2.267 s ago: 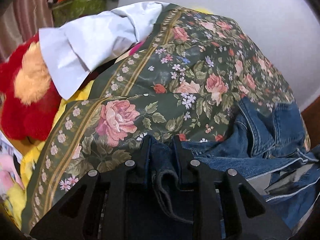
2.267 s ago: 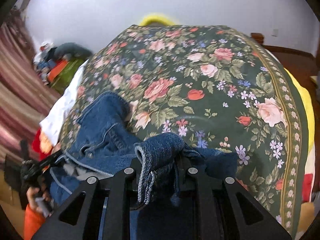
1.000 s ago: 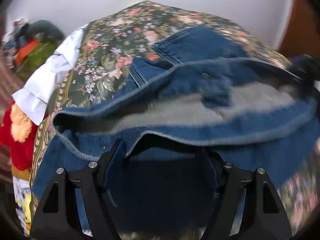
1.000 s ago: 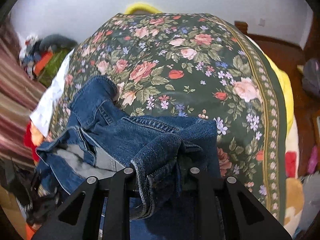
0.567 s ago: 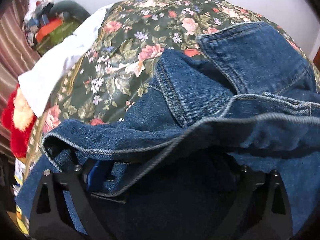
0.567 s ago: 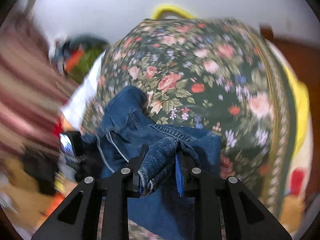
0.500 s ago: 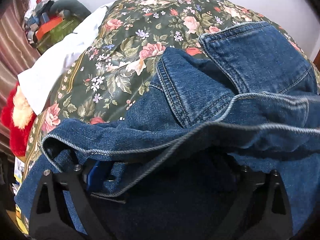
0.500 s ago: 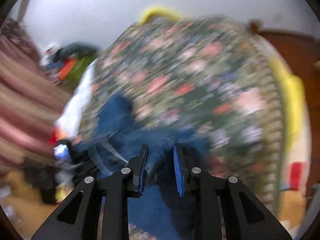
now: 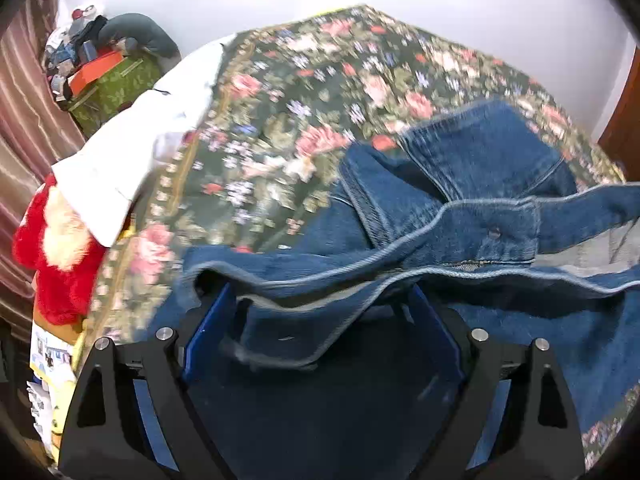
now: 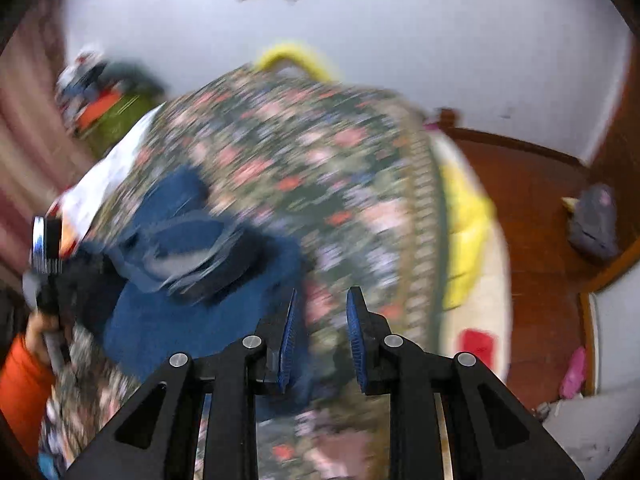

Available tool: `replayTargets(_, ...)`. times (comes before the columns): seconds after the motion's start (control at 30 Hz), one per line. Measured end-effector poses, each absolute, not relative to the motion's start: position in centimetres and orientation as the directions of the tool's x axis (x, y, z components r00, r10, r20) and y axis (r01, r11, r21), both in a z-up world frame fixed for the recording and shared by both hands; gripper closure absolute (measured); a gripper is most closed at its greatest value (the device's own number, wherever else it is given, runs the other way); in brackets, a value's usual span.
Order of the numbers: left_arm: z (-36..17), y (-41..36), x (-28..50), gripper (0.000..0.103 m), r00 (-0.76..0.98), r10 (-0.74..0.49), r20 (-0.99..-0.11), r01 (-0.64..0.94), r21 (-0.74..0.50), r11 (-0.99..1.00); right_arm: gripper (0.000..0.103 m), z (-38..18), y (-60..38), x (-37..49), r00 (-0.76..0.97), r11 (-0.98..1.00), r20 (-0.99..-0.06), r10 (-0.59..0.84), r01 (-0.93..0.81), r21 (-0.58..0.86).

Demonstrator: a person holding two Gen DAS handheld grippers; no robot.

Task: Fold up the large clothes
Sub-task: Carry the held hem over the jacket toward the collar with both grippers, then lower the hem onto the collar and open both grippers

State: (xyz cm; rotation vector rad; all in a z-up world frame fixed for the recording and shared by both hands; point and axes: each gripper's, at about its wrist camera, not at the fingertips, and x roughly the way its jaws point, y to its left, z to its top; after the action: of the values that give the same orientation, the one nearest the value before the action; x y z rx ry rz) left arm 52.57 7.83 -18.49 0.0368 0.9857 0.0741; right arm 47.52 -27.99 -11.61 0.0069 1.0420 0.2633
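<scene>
Denim jacket is bunched on the near-left part of the bed, over the floral bedspread; hem band and collar edge are humped up, grey lining showing. Not flat, no clean fold yet.

Left tongs: spread wide, denim draped across and between the blue pads. No pinch visible, so I read it as open with cloth just resting on it. Right tongs: parted with a narrow gap, nothing between the pads, bedspread visible through the gap; jacket sits to its left.

Risks, my read:
- Neither side has a grip. Any lift from here drags a loose layer off the left pads and the pile collapses further.
- Left tongs could close on several stacked layers at once (band plus lining plus body), locking a wrinkle into the fold.
- Right tongs is over bare bedspread; closing there could grab the spread, not the denim.
- Jacket lies close to the near-left edge of the bed; a pull that way could slide it off.

View differences:
- Left wrist view: seam detail, rivet, lining, white cloth and red plush at the bed's side. Right tongs not visible.
- Right wrist view: heavily blurred, but shows the whole bed, wooden floor, and the hand holding the left tool.
</scene>
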Motion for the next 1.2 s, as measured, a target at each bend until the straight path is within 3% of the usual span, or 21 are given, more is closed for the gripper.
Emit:
replayTargets(0.07,-17.7,8.6,52.4,0.014,0.539,0.062,-0.840,-0.022,0.059,0.998,0.083,-13.3,-24.6,47.5,0.426,0.949,-0.872,0.242,-0.291,0.121)
replayTargets(0.17,-17.6,9.1,52.6,0.014,0.529,0.066,-0.846,0.008,0.083,0.997,0.083,-15.5,-19.5,48.5,0.412,0.931,-0.896,0.164,-0.366,0.002)
replayTargets(0.37,-17.4,8.8,56.4,0.015,0.563,0.253,-0.787,0.030,0.325,0.945,0.083,-15.9,-16.9,54.4,0.469,0.960,-0.877,0.102,-0.276,-0.036)
replayTargets(0.53,-15.8,11.5,59.2,0.015,0.562,0.237,-0.792,-0.080,0.233,0.969,0.083,-14.5,-18.8,58.1,0.525,0.995,-0.849,0.056,-0.096,0.006)
replayTargets(0.63,-13.9,13.0,57.4,0.015,0.609,0.107,-0.786,-0.055,0.093,0.994,0.083,-13.7,-18.7,57.0,0.548,0.988,-0.828,0.113,-0.150,0.036)
replayTargets(0.8,-12.7,13.5,53.1,0.015,0.624,0.014,-0.781,-0.002,0.017,1.000,0.083,-12.5,-15.3,52.3,0.562,0.960,-0.818,0.123,-0.277,-0.047)
replayTargets(0.97,-14.4,12.2,50.6,0.015,0.581,-0.005,-0.814,0.078,0.049,0.996,0.083,-13.9,-11.5,49.1,0.499,0.910,-0.849,0.173,-0.411,-0.056)
replayTargets(1.2,-18.2,11.7,53.0,0.015,0.536,0.157,-0.830,-0.015,0.176,0.984,0.083,-19.2,-9.9,49.4,0.407,0.901,-0.907,0.106,-0.425,-0.085)
